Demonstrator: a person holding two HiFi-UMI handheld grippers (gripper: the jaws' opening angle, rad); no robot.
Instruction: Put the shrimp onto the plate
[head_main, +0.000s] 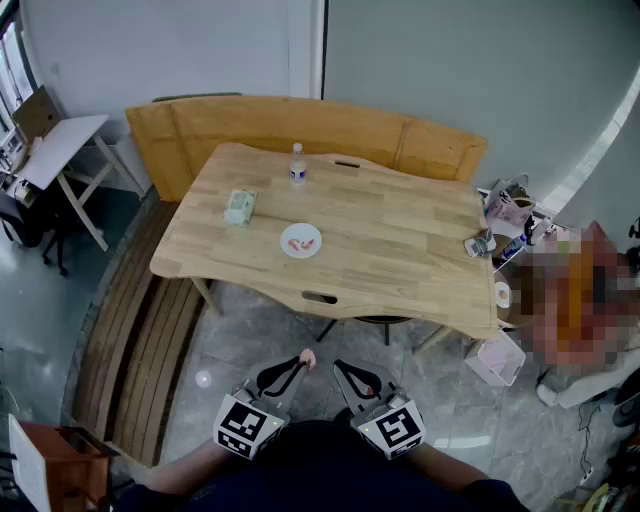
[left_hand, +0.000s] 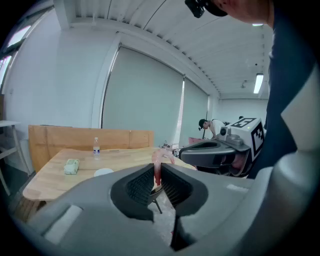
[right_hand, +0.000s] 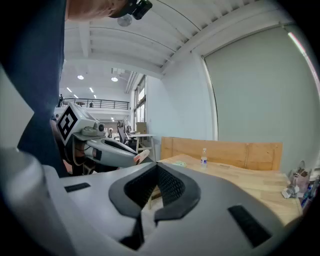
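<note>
A white plate (head_main: 301, 240) lies near the middle of the wooden table (head_main: 400, 250), with pink shrimp (head_main: 298, 242) on it. Both grippers are held low, close to my body, well short of the table's near edge. My left gripper (head_main: 302, 364) is shut on a pink shrimp (head_main: 308, 357). In the left gripper view that shrimp (left_hand: 158, 167) stands upright between the pads, and the plate (left_hand: 103, 172) shows far off on the table. My right gripper (head_main: 340, 368) is beside the left one, shut with nothing in it (right_hand: 156, 169).
A water bottle (head_main: 297, 165) stands at the table's far side and a green packet (head_main: 240, 207) lies left of the plate. A wooden bench (head_main: 300, 125) wraps the back and left. Bags and small items (head_main: 505, 215) crowd the right end. A chair base (head_main: 360, 325) sits under the table.
</note>
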